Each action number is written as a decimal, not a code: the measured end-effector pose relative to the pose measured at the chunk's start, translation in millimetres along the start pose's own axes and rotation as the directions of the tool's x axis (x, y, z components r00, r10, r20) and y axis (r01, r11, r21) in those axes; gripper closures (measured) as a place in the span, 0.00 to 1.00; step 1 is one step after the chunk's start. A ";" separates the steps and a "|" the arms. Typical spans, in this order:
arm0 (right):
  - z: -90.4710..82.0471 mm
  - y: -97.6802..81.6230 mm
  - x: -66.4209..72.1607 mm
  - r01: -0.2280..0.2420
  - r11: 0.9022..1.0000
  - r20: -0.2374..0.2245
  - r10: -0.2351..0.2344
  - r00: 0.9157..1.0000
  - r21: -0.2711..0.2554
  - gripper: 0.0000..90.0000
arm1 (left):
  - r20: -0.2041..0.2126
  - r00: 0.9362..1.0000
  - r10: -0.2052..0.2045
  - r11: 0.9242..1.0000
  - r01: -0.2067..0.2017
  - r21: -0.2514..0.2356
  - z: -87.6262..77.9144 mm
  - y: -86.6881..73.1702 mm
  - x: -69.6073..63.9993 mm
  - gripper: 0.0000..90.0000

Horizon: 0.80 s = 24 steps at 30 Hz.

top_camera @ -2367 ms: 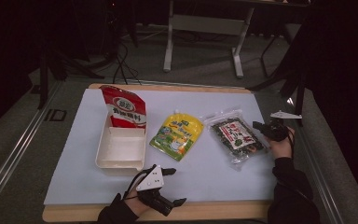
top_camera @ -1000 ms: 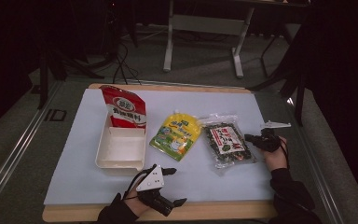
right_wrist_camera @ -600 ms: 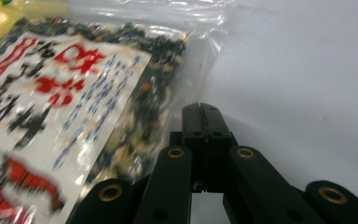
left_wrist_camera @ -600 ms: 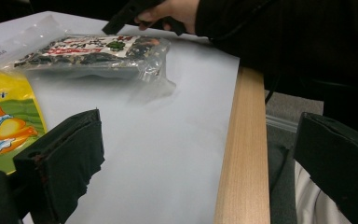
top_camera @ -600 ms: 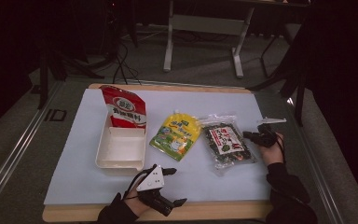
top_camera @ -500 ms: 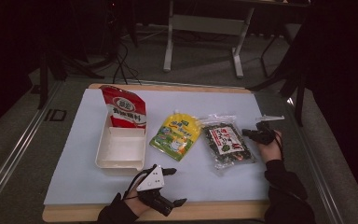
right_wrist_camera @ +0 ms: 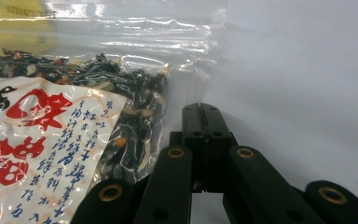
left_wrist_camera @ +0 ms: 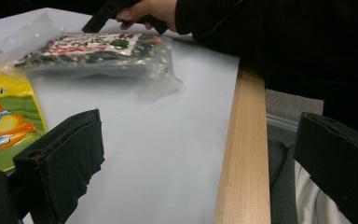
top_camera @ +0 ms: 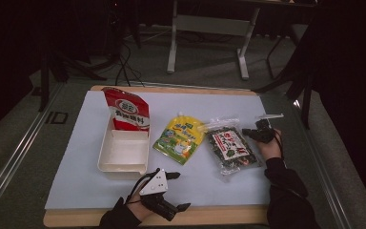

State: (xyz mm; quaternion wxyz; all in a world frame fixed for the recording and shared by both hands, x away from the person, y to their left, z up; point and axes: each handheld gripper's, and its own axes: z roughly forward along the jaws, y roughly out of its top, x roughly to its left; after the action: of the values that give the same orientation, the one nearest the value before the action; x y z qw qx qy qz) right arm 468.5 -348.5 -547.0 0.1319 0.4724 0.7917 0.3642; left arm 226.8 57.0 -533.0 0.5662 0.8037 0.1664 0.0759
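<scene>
A clear bag of dark dried food (top_camera: 231, 150) with a red-and-white label lies flat on the pale blue mat (top_camera: 209, 107), right of centre. My right gripper (top_camera: 253, 134) is shut, its joined tips (right_wrist_camera: 204, 112) low on the mat at the bag's right edge (right_wrist_camera: 135, 107); whether they touch the film I cannot tell. A yellow pouch (top_camera: 178, 138) lies left of that bag. At the near edge my left gripper (top_camera: 178, 191) rests open on the mat, nothing between its jaws (left_wrist_camera: 198, 163). The far-off hand and clear bag (left_wrist_camera: 98, 49) are in the left gripper view.
A white tray (top_camera: 105, 164) sits left of centre, with a red pouch (top_camera: 126, 112) standing at its far end. The table's wooden edge (left_wrist_camera: 242, 154) runs along the near side. A chair (top_camera: 310, 71) and stand legs (top_camera: 209, 43) are beyond the table.
The right hand has slid its shut gripper along the clear bag's right edge toward the far side. Earlier the bag shifted a little left. The left gripper has stayed still.
</scene>
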 end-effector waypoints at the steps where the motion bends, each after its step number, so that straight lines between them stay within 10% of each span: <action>1: -0.2 -0.5 2.5 0.006 1.000 -0.002 -0.006 1.000 0.003 1.00 | 0.000 1.000 0.001 1.000 -0.001 0.001 -0.1 0.1 0.0 0.04; 11: -12.9 -19.1 43.5 0.069 0.997 -0.056 -0.067 0.996 0.036 1.00 | 0.002 1.000 0.008 1.000 -0.008 -0.001 -0.6 1.8 -2.1 0.04; 24: -48.2 -45.4 38.3 0.069 0.996 -0.018 -0.068 0.998 0.054 1.00 | -0.002 1.000 0.010 1.000 -0.010 -0.008 -1.7 3.3 -2.3 0.04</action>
State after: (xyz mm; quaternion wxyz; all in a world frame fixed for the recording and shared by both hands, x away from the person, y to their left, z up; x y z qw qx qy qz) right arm 392.4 -351.1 -539.9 0.1250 0.4456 0.8180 0.3416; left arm 224.7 56.7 -529.2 0.5688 0.8023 0.1626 0.0799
